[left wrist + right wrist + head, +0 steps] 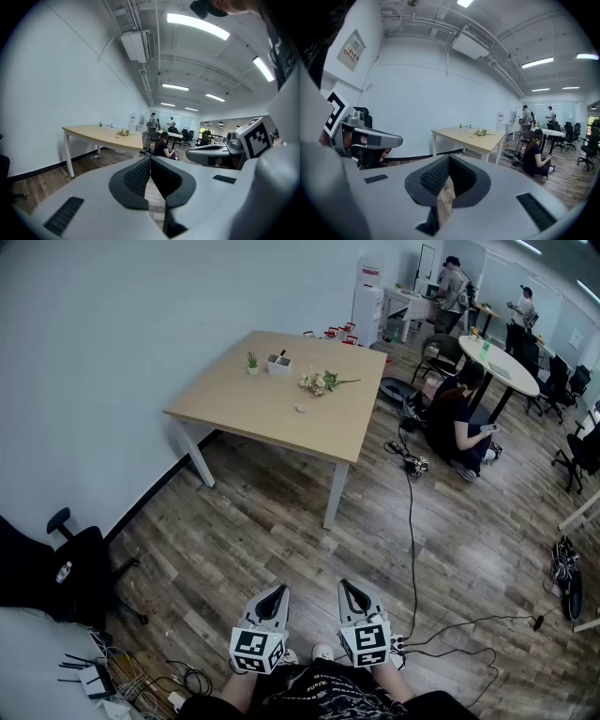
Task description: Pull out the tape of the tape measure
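I cannot make out a tape measure in any view. The wooden table (pixel 272 399) stands well ahead of me across the floor. On it are a small plant (pixel 251 362), a white holder (pixel 278 363), a bunch of flowers (pixel 319 382) and a small pale object (pixel 302 409) too small to identify. My left gripper (pixel 278 590) and right gripper (pixel 346 585) are held side by side low in front of me, over the wood floor, far from the table. Both are shut with nothing between the pads. The left gripper (pixel 150 159) and the right gripper (pixel 448 159) both point toward the table (pixel 468 136).
A black office chair (pixel 56 568) stands at my left by the wall, with a router and cables (pixel 89 676) below it. A long cable (pixel 411 521) runs across the floor. A person (pixel 457 418) sits on the floor beside a round white table (pixel 497 362). Two people stand far back.
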Available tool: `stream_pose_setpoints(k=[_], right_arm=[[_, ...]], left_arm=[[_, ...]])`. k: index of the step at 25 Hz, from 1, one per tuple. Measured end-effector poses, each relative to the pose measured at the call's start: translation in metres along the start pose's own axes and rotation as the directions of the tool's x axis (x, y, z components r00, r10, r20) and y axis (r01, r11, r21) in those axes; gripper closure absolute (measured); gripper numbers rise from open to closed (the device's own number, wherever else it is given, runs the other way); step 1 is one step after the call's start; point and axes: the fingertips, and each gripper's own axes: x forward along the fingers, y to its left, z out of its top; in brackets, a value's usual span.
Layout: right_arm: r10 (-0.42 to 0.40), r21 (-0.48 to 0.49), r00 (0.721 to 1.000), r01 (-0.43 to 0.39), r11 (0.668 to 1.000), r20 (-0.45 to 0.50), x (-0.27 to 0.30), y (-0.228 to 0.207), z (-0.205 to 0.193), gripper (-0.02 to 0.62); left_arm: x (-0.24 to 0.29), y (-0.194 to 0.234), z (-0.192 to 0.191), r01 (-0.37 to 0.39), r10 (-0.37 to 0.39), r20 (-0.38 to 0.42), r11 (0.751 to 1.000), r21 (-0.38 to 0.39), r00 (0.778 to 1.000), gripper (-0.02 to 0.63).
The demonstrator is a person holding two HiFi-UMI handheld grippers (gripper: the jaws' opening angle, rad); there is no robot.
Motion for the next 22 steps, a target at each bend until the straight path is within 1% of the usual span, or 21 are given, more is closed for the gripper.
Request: stream_pose_setpoints(k=[3,7,13,16,19,20,21,22], right_arm=[[-0.002,0.014,1.000,0.002,1.000,-0.001,-0.011,-0.005,-0.005,0.583],[-0.003,0.025,1.000,0.003,1.000,-0.003,-0.021,-0.010,-0.011,0.583],[0.022,0.026,1.000,-0.022,0.999,0.016,-0.026,0.001,-0.011,0.582],[0.029,0.036,0.999,-0.030,0.999,0.018,-0.029,0.003,-0.012,0.581],[0.023,0.064,1.000,-0.024,0.998,0.016,-0.030,0.001,-0.015,0.580],[0.026,0.075,1.000,-0.027,0.997,0.015,-0.030,0.001,-0.016,0.567],[0.033,0.085,0.999,-0.034,0.996,0.013,-0.030,0.002,-0.016,0.460],[0.039,0.091,0.999,-0.040,0.995,0.012,-0.029,0.004,-0.016,0.364]], left_arm=[[-0.002,-0.005,-0.002,-0.014,0.014,0.002,1.000,-0.024,1.000,0.595],[-0.008,-0.010,-0.003,-0.031,0.031,0.009,0.999,-0.015,0.999,0.595],[-0.020,-0.009,-0.009,-0.047,0.047,0.012,0.999,-0.019,0.999,0.595],[-0.025,-0.010,-0.013,-0.037,0.038,0.012,0.999,-0.024,0.999,0.595],[-0.028,-0.012,-0.016,-0.008,0.009,0.021,0.999,-0.045,1.000,0.592],[-0.029,-0.012,-0.016,0.006,-0.005,0.026,0.999,-0.054,1.000,0.566],[-0.030,-0.013,-0.015,0.021,-0.019,0.031,0.998,-0.060,0.999,0.500],[-0.031,-0.013,-0.015,0.033,-0.031,0.034,0.997,-0.063,0.999,0.461]])
